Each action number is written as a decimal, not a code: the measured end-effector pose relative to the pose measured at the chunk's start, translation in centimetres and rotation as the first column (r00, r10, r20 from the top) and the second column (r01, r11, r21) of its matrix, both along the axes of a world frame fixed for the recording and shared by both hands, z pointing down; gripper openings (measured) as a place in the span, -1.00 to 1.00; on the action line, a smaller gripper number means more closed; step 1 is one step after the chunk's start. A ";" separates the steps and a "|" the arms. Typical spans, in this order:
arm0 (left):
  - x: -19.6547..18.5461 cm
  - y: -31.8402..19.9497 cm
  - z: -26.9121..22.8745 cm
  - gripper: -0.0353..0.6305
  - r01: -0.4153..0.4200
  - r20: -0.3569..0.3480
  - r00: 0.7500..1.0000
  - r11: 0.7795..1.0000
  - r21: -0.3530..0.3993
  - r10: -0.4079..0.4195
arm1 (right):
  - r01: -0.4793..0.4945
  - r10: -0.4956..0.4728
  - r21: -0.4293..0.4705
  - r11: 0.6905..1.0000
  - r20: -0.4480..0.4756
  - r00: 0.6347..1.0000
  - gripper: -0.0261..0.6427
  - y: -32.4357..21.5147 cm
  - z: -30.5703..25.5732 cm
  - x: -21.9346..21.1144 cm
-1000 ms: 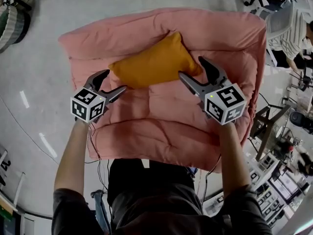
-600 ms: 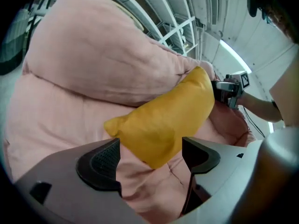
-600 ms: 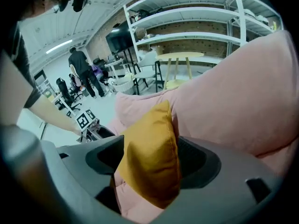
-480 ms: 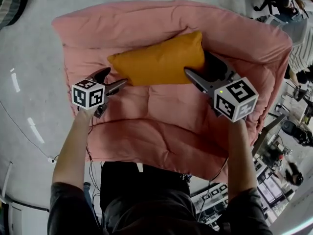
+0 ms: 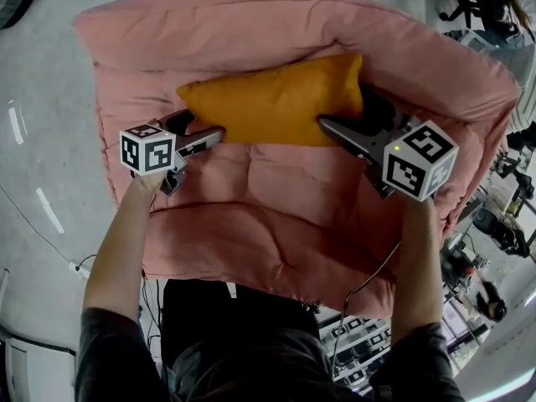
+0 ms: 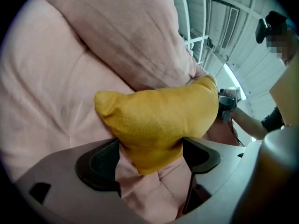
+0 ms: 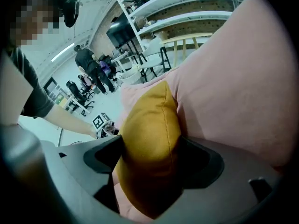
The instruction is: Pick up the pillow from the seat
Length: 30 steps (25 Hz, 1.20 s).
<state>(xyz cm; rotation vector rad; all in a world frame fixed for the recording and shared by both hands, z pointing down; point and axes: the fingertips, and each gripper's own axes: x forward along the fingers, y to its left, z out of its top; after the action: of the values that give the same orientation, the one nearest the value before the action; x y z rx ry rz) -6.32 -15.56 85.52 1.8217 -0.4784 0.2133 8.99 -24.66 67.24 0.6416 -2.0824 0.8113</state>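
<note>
A mustard-yellow pillow [image 5: 272, 99] lies across the pink padded seat [image 5: 276, 199], against its backrest. My left gripper [image 5: 201, 128] is at the pillow's left end. In the left gripper view the pillow's [image 6: 159, 120] lower corner sits between the wide jaws of that gripper [image 6: 149, 150] and looks unsqueezed. My right gripper [image 5: 343, 114] is at the pillow's right end, its far jaw hidden behind the fabric. Its jaws are opening, with the pillow's [image 7: 152, 134] edge filling the gap of that gripper [image 7: 149, 155]. The pillow rests on the seat.
The seat's puffy backrest [image 6: 135, 31] rises right behind the pillow. Grey floor [image 5: 42, 141] surrounds the seat. Desks and equipment [image 5: 494, 216] crowd the right side. Cables [image 5: 360, 283] hang near the seat's front edge. People [image 7: 88, 64] and shelving [image 7: 187, 8] are far off.
Both grippers have moved forward onto the pillow's two ends. A second ago their jaws stood short of it; now each has a part of the pillow between its jaws.
</note>
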 end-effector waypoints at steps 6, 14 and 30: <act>-0.7 1.7 0.8 0.34 0.045 -0.052 0.997 0.997 -0.059 -0.048 | 0.008 -0.008 -0.005 1.000 0.005 1.000 0.08 2.1 0.8 -1.7; -1.0 1.7 0.3 0.28 0.068 -0.056 0.996 0.995 -0.073 -0.072 | 0.020 -0.019 0.018 1.000 -0.047 0.999 0.07 2.3 0.6 -2.5; -0.7 1.5 -1.3 0.05 0.069 -0.091 0.993 0.997 -0.032 -0.072 | 0.044 -0.041 0.080 0.996 -0.037 0.998 -0.07 2.8 -0.9 -2.1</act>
<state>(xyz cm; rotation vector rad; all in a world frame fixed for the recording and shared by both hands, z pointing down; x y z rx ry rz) -6.99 -14.08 84.25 1.7750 -0.4722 0.0871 6.86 -21.85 66.36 0.6480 -2.0979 0.6900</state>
